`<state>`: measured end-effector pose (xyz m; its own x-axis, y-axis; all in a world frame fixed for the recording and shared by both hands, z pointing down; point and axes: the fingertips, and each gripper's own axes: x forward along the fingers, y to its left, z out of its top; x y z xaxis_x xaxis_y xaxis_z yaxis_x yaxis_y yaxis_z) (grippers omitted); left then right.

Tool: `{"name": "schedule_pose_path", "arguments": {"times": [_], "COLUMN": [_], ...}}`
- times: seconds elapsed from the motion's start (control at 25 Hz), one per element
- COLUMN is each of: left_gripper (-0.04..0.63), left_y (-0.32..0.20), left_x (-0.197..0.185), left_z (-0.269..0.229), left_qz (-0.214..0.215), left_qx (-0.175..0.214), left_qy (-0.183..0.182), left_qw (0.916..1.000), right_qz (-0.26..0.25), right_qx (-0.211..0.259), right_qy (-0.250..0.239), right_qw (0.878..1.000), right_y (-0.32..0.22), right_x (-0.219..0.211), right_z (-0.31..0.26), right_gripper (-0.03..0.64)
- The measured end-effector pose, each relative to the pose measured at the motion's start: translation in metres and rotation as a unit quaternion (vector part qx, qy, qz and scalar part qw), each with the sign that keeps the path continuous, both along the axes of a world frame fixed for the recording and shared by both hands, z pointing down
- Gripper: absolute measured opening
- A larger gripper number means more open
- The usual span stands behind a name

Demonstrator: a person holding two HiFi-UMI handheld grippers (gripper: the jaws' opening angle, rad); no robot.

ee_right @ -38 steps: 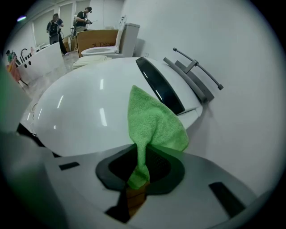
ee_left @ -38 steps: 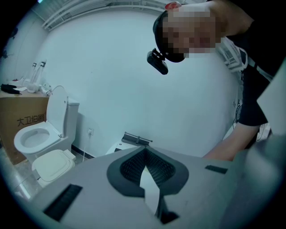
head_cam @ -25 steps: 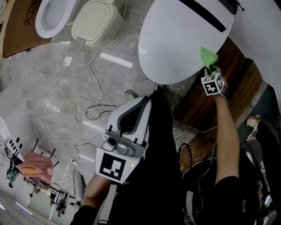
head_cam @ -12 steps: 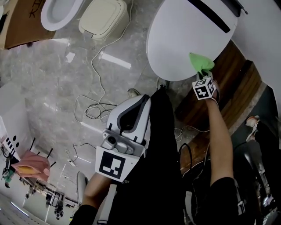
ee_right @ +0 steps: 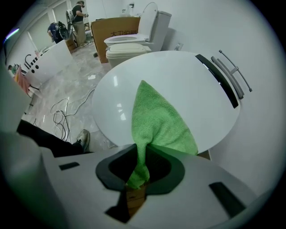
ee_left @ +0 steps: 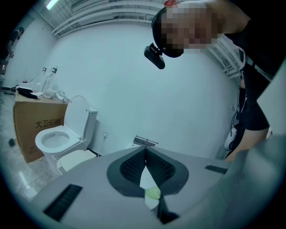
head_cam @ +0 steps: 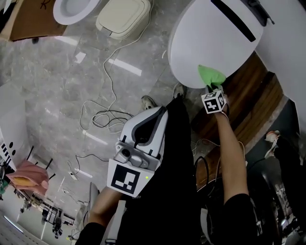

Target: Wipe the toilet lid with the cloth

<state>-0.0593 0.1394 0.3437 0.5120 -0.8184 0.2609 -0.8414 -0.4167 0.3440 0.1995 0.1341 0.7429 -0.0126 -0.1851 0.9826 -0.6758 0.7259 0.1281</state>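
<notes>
The white toilet lid (head_cam: 210, 43) fills the upper right of the head view and is closed. A green cloth (head_cam: 211, 75) lies pressed on its near rim. My right gripper (head_cam: 209, 89) is shut on the cloth's bunched end, its marker cube just below the rim. In the right gripper view the cloth (ee_right: 160, 120) fans out from the right gripper (ee_right: 142, 154) onto the lid (ee_right: 178, 76). My left gripper (head_cam: 161, 109) is held back by the person's body, away from the lid, pointing toward it. Its pads (ee_left: 134, 164) meet at the tip with nothing between them.
A second toilet (head_cam: 71, 8) with its seat open and a beige lidded unit (head_cam: 123, 16) stand at the far left beside a cardboard box (head_cam: 33, 19). Loose cables (head_cam: 103, 117) trail over the marble floor. A wooden platform (head_cam: 248, 105) lies under the near toilet. A shoe (head_cam: 148, 102) shows by the lid.
My right gripper has slid the green cloth leftward along the lid's near rim. The left gripper has stayed by the body.
</notes>
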Motion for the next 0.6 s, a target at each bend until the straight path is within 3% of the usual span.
{"name": "schedule_pose_path", "arguments": {"times": [0.32,0.6], "left_gripper": [-0.003,-0.003], "left_y": [0.016,0.030], "left_x": [-0.018,-0.031], "left_z": [0.008,0.007], "left_qz": [-0.020,-0.051], "left_qx": [-0.006,-0.014], "left_qy": [0.000,-0.008], "left_qw": [0.9998,0.9986], "right_qz": [0.062,0.140], "right_qx": [-0.013,-0.035], "right_qy": [-0.059,-0.131], "right_qw": [0.996,0.981], "right_y": [0.026,0.033], "right_x": [-0.054,-0.102], "right_z": [0.004,0.004], "right_gripper": [0.065,0.064]}}
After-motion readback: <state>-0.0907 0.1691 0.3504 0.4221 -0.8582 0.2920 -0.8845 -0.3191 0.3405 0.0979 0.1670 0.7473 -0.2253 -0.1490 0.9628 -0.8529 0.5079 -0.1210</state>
